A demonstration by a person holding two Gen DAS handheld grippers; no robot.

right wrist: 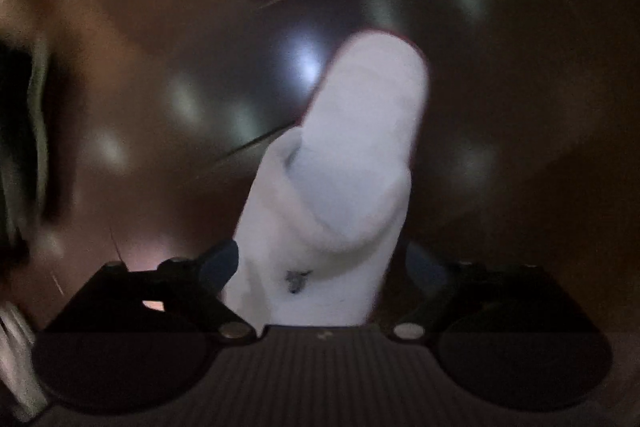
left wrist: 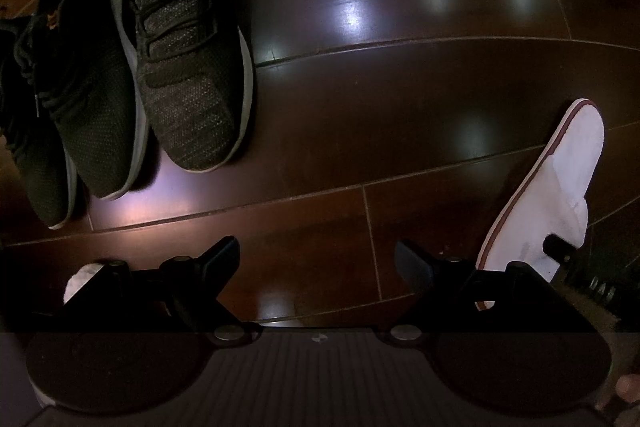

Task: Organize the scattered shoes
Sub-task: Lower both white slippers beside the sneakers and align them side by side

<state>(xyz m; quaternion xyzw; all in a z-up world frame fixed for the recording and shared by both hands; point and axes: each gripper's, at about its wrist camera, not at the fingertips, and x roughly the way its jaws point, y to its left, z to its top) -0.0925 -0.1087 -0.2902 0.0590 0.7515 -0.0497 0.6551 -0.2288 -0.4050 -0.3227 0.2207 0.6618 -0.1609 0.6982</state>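
Note:
Three dark sneakers stand side by side at the upper left of the left wrist view: a grey knit one (left wrist: pixel 192 67), a black one (left wrist: pixel 88 83) and a third black one (left wrist: pixel 32 131) partly cut off by the frame edge. My left gripper (left wrist: pixel 316 263) hangs open over bare floor below them, holding nothing. A white slipper (left wrist: pixel 556 195) with a dark red sole edge lies tilted at the right, with a black finger (left wrist: pixel 558 246) of the other gripper on it. In the blurred right wrist view my right gripper (right wrist: pixel 320 267) is shut on the white slipper (right wrist: pixel 352 155) at its heel end.
Dark glossy wooden floor (left wrist: pixel 400 87) fills both views, with light reflections. A small white object (left wrist: pixel 80 281) shows behind the left finger. A striped white thing (right wrist: pixel 16 355) sits at the left edge of the right wrist view. Part of a hand (left wrist: pixel 628 389) shows at bottom right.

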